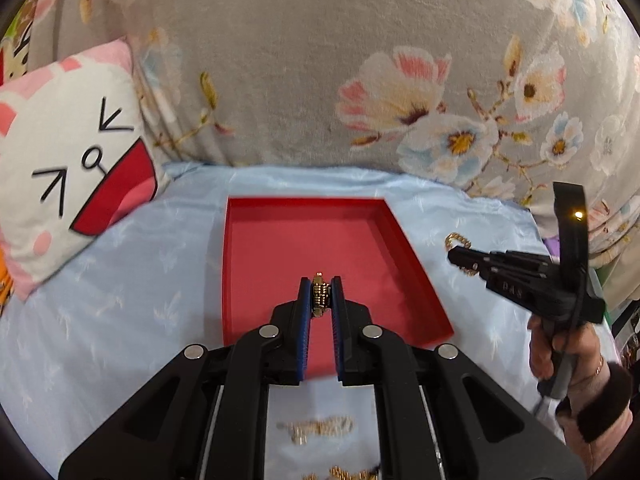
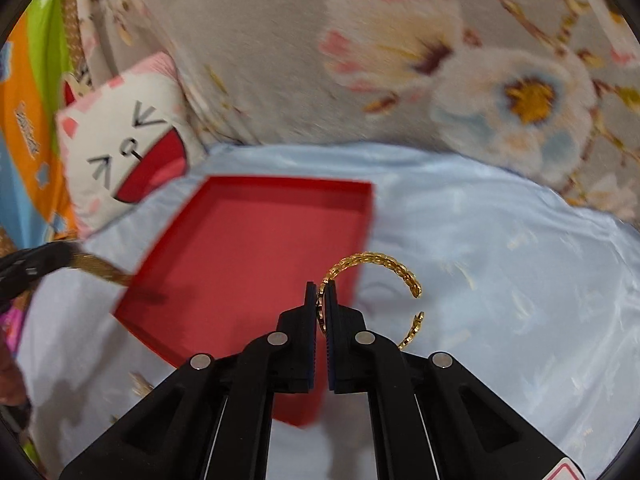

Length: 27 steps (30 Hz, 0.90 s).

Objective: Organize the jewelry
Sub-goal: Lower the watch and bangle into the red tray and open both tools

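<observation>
A shallow red tray (image 1: pixel 280 240) lies on the light blue sheet; it also shows in the right wrist view (image 2: pixel 248 240). My left gripper (image 1: pixel 320 294) is shut on a gold band bracelet (image 1: pixel 320 298) and holds it over the tray's near part. In the right wrist view that bracelet (image 2: pixel 102 270) hangs from the left gripper at the tray's left corner. My right gripper (image 2: pixel 320 296) is shut on an open gold chain-link bangle (image 2: pixel 380 264), held above the tray's right edge. The right gripper (image 1: pixel 460 258) also shows in the left wrist view, right of the tray.
More gold jewelry (image 1: pixel 320 426) lies on the light blue sheet (image 1: pixel 120 300) below my left gripper. A white cat-face pillow (image 1: pixel 68 168) sits left of the tray. A grey floral blanket (image 1: pixel 360 60) rises behind. The person's right hand (image 1: pixel 568 360) holds the right gripper's handle.
</observation>
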{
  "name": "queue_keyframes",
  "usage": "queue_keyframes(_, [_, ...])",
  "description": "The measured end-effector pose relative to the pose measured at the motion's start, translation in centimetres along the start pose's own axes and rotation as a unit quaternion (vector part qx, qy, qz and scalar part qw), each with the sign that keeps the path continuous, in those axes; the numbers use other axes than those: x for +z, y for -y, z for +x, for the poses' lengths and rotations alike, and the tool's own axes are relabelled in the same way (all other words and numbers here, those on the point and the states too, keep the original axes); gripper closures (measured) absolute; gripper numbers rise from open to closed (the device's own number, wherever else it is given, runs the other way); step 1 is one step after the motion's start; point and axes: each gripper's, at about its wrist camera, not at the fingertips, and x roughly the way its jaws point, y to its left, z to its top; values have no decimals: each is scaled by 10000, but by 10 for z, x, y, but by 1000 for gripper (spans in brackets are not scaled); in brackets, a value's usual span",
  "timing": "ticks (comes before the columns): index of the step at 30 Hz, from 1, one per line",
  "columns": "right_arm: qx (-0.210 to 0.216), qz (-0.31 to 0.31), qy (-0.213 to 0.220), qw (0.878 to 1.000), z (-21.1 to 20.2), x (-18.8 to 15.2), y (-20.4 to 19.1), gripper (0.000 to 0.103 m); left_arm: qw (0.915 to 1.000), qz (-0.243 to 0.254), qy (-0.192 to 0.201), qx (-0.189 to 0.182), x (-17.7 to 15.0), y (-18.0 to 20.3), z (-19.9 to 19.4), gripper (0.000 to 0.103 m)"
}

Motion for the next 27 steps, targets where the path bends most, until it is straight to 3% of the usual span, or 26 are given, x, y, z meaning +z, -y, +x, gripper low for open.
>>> queue_keyframes(8, [299,214,-314,9988,76,36,-30,100,9997,-201,-71,-70,50,-28,81,94])
queue_keyframes(13, [130,254,-588,9979,123,44,-31,99,9993,-158,-299,141,54,-42,132,94])
queue_keyframes(16, [-99,239,-617,9978,138,44,-29,91,9989,-168,-393,202,54,-49,155,94])
queue_keyframes(18, [-238,195,-488,9983,135,46,-29,79,9984,-264,-346,353,54,-54,163,94])
queue_keyframes(19, [-277,202,-334,9989,130,47,-29,62,9984,-313,-244,398,54,-56,162,92])
queue_keyframes(20, [-352,227,-163,9990,121,47,-28,56,9981,-379,-161,451,55,-59,160,85])
queue_keyframes(23, [-344,302,163,9988,93,42,-24,56,9977,-554,17,400,56,-65,144,67])
queue_keyframes(27, [-238,265,506,9981,39,18,-28,56,9975,-425,301,482,46,-62,101,64])
